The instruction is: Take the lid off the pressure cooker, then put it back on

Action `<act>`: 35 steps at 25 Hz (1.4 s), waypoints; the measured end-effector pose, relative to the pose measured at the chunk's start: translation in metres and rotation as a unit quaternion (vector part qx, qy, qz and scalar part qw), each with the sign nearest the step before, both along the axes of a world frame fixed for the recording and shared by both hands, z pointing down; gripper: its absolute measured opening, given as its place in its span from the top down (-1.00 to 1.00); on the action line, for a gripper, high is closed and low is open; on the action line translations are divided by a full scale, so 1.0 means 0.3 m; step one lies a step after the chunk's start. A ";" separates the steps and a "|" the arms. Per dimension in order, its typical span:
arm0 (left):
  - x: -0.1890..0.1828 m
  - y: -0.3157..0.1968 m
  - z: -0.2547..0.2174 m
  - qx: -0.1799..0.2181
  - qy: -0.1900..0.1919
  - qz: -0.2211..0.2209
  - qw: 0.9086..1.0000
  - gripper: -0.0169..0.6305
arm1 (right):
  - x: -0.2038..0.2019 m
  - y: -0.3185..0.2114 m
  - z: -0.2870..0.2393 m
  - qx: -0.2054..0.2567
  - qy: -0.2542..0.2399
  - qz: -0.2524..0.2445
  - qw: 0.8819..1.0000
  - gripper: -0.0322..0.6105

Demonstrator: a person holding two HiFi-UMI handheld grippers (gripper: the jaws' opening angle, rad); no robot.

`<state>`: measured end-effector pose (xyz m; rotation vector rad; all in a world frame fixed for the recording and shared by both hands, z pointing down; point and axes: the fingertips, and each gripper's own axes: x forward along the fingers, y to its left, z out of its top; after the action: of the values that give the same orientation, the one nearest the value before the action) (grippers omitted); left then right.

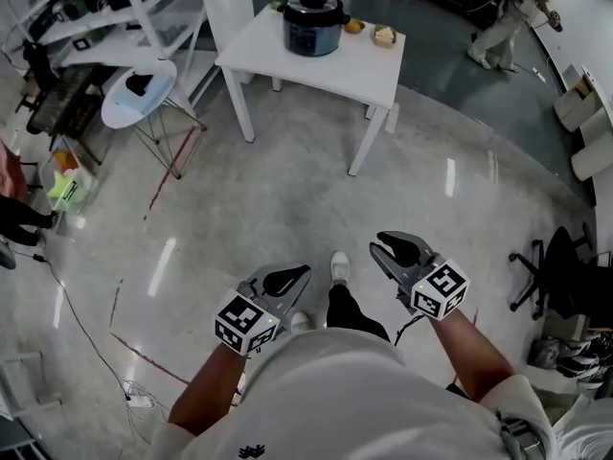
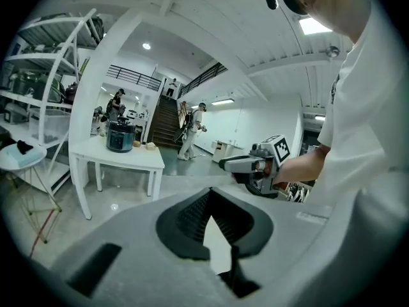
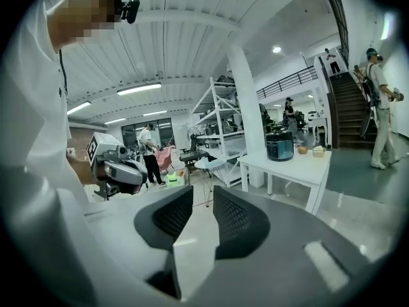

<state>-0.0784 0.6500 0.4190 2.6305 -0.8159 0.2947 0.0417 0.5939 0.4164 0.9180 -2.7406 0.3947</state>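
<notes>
The dark blue pressure cooker (image 1: 313,22) stands far ahead on a white table (image 1: 326,65), its black lid (image 1: 314,2) on it. The cooker also shows small in the left gripper view (image 2: 120,136) and the right gripper view (image 3: 279,144). Both grippers hang over bare floor near the person's body, well short of the table. My left gripper (image 1: 295,276) has its jaw tips touching and holds nothing (image 2: 211,192). My right gripper (image 1: 385,248) has a narrow gap between its pads, and nothing is in it (image 3: 203,197).
An orange fruit (image 1: 354,26) and a pale bun-like item (image 1: 384,35) lie beside the cooker. A round white side table (image 1: 139,94) and shelving (image 1: 86,17) stand at the left. At the right is a black office chair (image 1: 560,276). A person (image 1: 508,17) walks behind the table. Cables (image 1: 134,396) lie on the floor.
</notes>
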 end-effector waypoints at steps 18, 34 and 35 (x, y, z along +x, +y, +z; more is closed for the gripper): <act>0.270 -0.708 -0.056 0.001 -0.024 -0.043 0.999 0.93 | 0.163 -0.818 -0.041 0.028 -0.010 -0.085 0.996 0.31; 0.223 -1.173 -0.060 0.011 -0.013 -0.023 1.000 0.93 | 0.142 -1.317 -0.036 0.042 -0.001 -0.066 0.997 0.29; 0.200 -1.204 -0.067 0.012 -0.008 -0.018 1.000 0.93 | 0.128 -1.349 -0.039 0.042 0.002 -0.060 0.997 0.28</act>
<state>-0.0184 0.2889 0.3989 2.6348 -0.8759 0.2983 0.0800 0.1892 0.4048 0.7673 -2.8103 0.2569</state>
